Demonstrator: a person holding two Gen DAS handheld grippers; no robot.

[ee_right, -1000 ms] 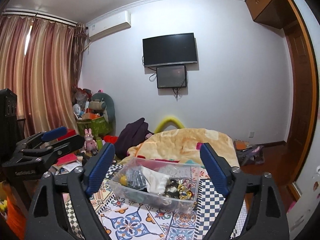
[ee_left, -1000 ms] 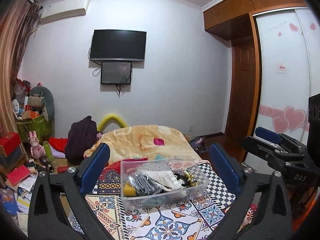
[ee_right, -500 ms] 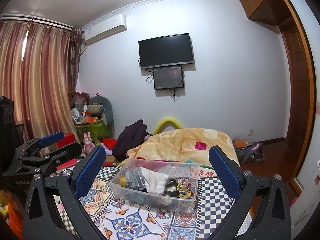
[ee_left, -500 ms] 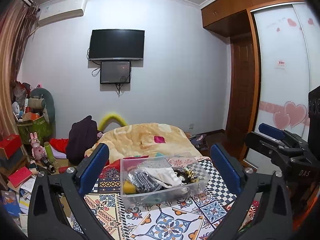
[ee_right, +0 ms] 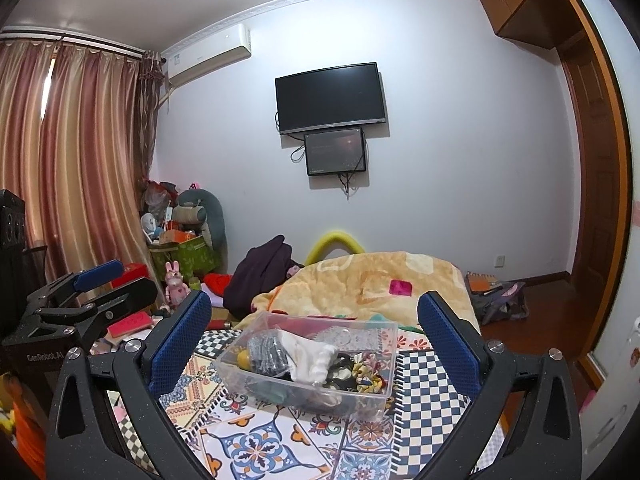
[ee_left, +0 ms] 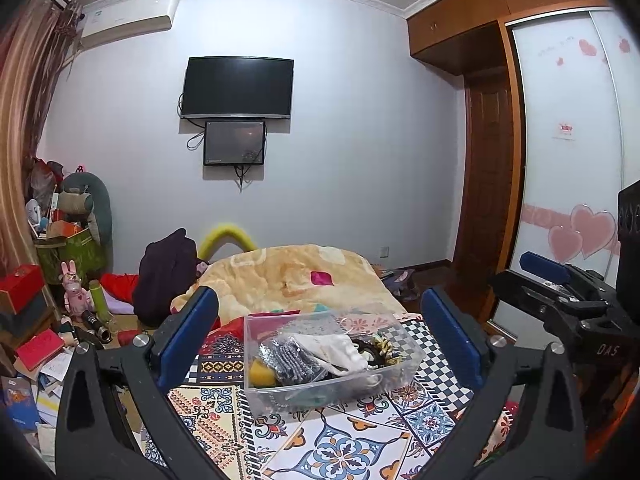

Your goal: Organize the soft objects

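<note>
A clear plastic bin [ee_left: 404, 376] sits on a patterned cloth [ee_left: 344, 440] and holds a white sock [ee_left: 340, 354], a grey knitted piece [ee_left: 290, 360], a yellow item [ee_left: 260, 372] and scrunchies [ee_left: 386, 346]. The bin [ee_right: 376, 396] also shows in the right wrist view with the white sock [ee_right: 316, 358]. My left gripper [ee_left: 320, 332] is open and empty, held back from the bin. My right gripper [ee_right: 316, 334] is open and empty, also short of the bin. The right gripper [ee_left: 560, 292] shows at the right of the left wrist view, and the left gripper [ee_right: 92, 292] at the left of the right wrist view.
A yellow blanket [ee_left: 296, 280] lies behind the bin. A dark garment [ee_left: 168, 276] and a cluttered pile with a pink rabbit toy [ee_left: 74, 292] stand at the left. A wardrobe [ee_left: 568, 160] is at the right. Curtains [ee_right: 72, 168] hang at the left.
Both grippers have tilted and drawn back slightly, so the bin sits a little lower and nearer in both views. Both stay open and empty.
</note>
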